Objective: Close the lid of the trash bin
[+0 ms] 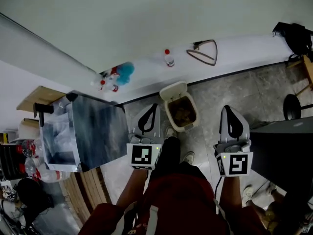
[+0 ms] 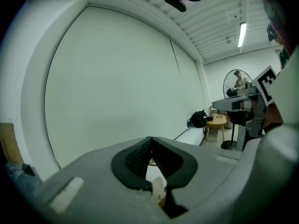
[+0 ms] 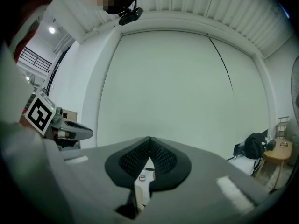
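Trash bin (image 1: 183,129) lid (image 1: 174,90) up, L tongs (image 1: 152,106) + R tongs (image 1: 226,109) both closed, empty

This looks like a bare workshop or test hall rather than a home. Ahead of the left gripper (image 1: 151,106) and the right gripper (image 1: 229,109) rises a big plain white wall (image 2: 117,87). Above it is a ribbed panel ceiling (image 2: 219,17) with a tube lamp (image 2: 242,34). A low white ledge (image 1: 244,48) runs along the wall's foot, bearing a plastic bottle (image 1: 168,58) and a clothes hanger (image 1: 215,53). The floor (image 1: 244,89) is grey stone tile. Off to the right of the right gripper stand a wooden stool (image 2: 217,123), a black bag (image 2: 199,119) and a pedestal fan (image 2: 236,80). Left of the left gripper an open metal-walled box (image 1: 98,126) sits by wooden slats (image 1: 90,185). A railing (image 3: 39,59) shows farther off on that side.
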Demonstrator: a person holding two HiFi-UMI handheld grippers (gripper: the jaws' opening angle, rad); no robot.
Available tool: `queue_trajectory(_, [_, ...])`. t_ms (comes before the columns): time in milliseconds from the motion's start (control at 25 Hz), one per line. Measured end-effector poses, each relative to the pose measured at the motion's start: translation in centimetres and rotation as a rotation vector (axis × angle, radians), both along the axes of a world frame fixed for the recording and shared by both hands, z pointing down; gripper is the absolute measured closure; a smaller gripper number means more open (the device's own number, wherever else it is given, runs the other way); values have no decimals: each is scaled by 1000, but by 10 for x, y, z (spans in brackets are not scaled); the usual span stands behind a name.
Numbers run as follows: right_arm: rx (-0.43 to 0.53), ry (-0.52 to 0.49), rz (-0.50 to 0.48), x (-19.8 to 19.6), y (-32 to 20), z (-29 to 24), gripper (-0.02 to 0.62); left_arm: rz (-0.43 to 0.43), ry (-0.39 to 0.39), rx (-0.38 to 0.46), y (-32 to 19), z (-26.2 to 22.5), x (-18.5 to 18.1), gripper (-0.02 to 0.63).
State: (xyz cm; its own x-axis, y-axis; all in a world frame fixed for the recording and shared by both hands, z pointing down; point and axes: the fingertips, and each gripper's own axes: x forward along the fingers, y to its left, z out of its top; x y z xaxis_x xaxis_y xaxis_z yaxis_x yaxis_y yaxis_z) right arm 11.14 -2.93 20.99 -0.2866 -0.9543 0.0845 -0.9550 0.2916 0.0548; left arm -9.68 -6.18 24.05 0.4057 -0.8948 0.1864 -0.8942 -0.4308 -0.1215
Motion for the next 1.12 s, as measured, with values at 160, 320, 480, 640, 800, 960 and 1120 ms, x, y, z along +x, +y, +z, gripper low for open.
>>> queue_trajectory(160, [-13,-3,-26,-20,-18,12,595,11,-4,-45,-19,22,-3,607])
queue_trajectory(320, [-59,26,-46,-34,-38,36,595,25,-6,-75,-39,48,-8,607])
queue_trajectory(480, [-95,36,-59,-47,-60,54,595,51,-30,-141,-56,81,-10,607])
queue_trajectory(640, [-145,36,-78,-67,-82,75,595,68,-43,-197,-76,113,-16,582])
queue_trajectory(800, [-184,11,-82,-87,-101,91,595,105,-59,-255,-92,145,-19,571])
queue_trajectory(960, [-230,18,-78,-96,-114,110,595,154,-84,-324,-104,180,-19,529])
queue_trajectory(1120, [-277,30,-74,-105,-128,131,595,224,-116,-419,-116,221,-15,483])
